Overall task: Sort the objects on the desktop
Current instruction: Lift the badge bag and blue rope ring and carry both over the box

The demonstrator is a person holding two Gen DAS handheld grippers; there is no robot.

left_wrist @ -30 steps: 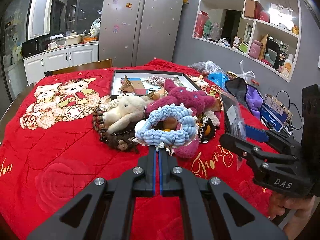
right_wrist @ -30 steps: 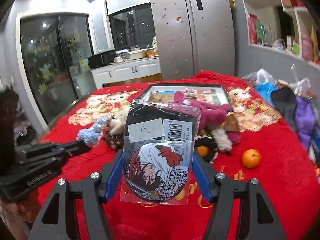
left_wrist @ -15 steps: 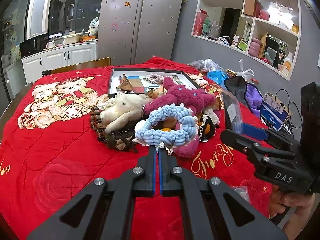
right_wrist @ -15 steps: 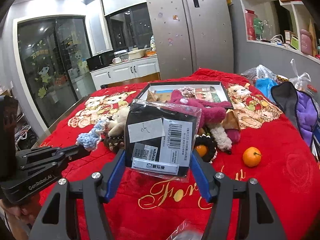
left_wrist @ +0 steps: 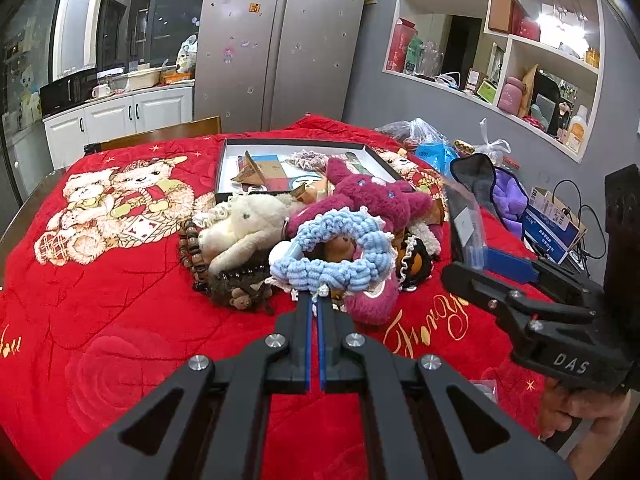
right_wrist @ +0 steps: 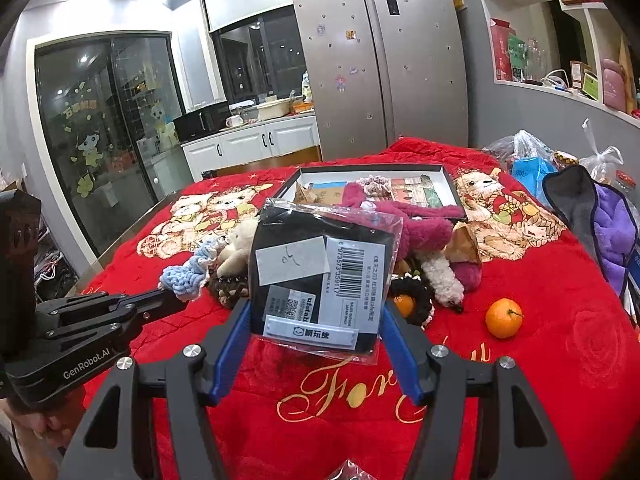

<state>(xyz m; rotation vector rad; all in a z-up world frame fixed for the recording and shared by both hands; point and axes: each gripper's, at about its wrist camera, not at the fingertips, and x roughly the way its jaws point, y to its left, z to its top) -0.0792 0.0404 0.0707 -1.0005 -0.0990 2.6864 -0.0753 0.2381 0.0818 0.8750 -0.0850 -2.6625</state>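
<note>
Right gripper [right_wrist: 316, 320] is clamped on the packaged item [right_wrist: 320, 276]; left gripper [left_wrist: 315, 304] is closed and empty. The plush pile [left_wrist: 320, 232] near the tray [left_wrist: 224, 160] remains unsorted.

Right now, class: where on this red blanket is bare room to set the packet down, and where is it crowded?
Bare blanket lies in front of the toy pile, left of the left gripper. Another free patch surrounds the orange, before the purple cloth. Crowded: the toy pile and the tray behind it. The packet sits between the right gripper's fingers.
</note>
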